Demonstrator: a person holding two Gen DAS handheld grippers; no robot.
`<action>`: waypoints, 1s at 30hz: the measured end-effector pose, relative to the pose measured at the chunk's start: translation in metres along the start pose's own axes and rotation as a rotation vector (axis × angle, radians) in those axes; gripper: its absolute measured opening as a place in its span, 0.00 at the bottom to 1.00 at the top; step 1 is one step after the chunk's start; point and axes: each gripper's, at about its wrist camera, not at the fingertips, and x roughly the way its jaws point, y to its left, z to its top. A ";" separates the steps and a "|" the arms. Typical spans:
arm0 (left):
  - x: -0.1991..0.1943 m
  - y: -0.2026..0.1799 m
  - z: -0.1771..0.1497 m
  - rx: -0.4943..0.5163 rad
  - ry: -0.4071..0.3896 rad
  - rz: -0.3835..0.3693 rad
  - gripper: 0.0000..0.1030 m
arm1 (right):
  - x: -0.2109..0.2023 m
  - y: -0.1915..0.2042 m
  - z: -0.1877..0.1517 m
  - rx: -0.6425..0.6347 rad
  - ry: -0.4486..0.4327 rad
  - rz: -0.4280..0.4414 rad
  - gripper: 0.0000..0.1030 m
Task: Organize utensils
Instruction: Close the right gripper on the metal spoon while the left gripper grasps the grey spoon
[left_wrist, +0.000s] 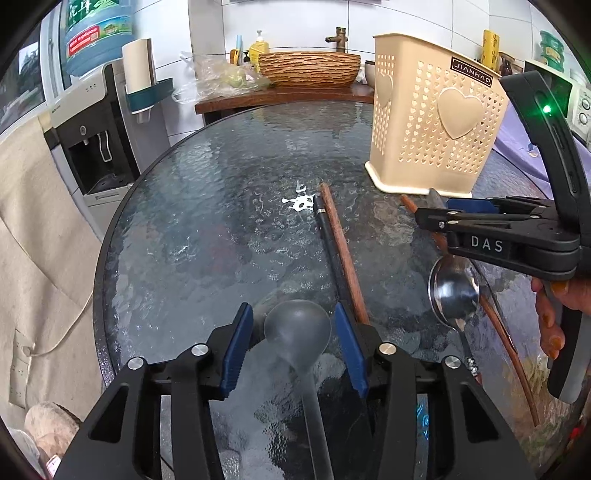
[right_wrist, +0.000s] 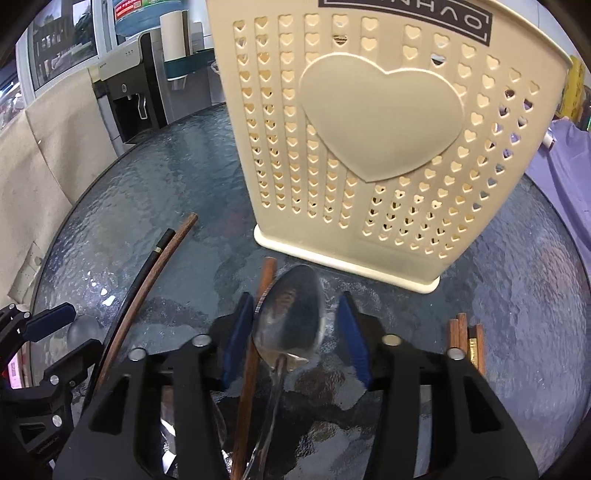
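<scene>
- Our left gripper (left_wrist: 295, 347) stands spread around the bowl of a translucent grey spoon (left_wrist: 297, 334); both blue pads sit clear of the bowl, so nothing is pinched.
- That spoon lies on the round glass table (left_wrist: 207, 236), handle running back toward us.
- Just right of it, a black chopstick (left_wrist: 328, 243) and a brown chopstick (left_wrist: 341, 247) lie side by side, pointing far across the glass.
- Our right gripper (right_wrist: 293, 332) is spread around a steel spoon (right_wrist: 290, 325); its right pad stands off the bowl, and we cannot tell whether the left pad touches.
- A brown chopstick (right_wrist: 258, 332) runs beside this spoon, along the left pad.
- The cream utensil holder (right_wrist: 369, 147), pierced with hearts, stands upright on the table just beyond the steel spoon.
- More brown chopstick ends (right_wrist: 465, 336) show near right.
</scene>
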 end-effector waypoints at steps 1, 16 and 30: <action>0.001 0.000 0.001 -0.001 0.000 0.000 0.39 | 0.000 0.000 0.000 0.001 0.000 0.000 0.38; 0.000 0.003 0.004 -0.029 -0.017 -0.012 0.34 | -0.009 -0.009 -0.002 0.004 -0.024 0.047 0.38; -0.043 0.008 0.023 -0.043 -0.130 -0.026 0.34 | -0.069 -0.012 -0.002 -0.014 -0.123 0.099 0.37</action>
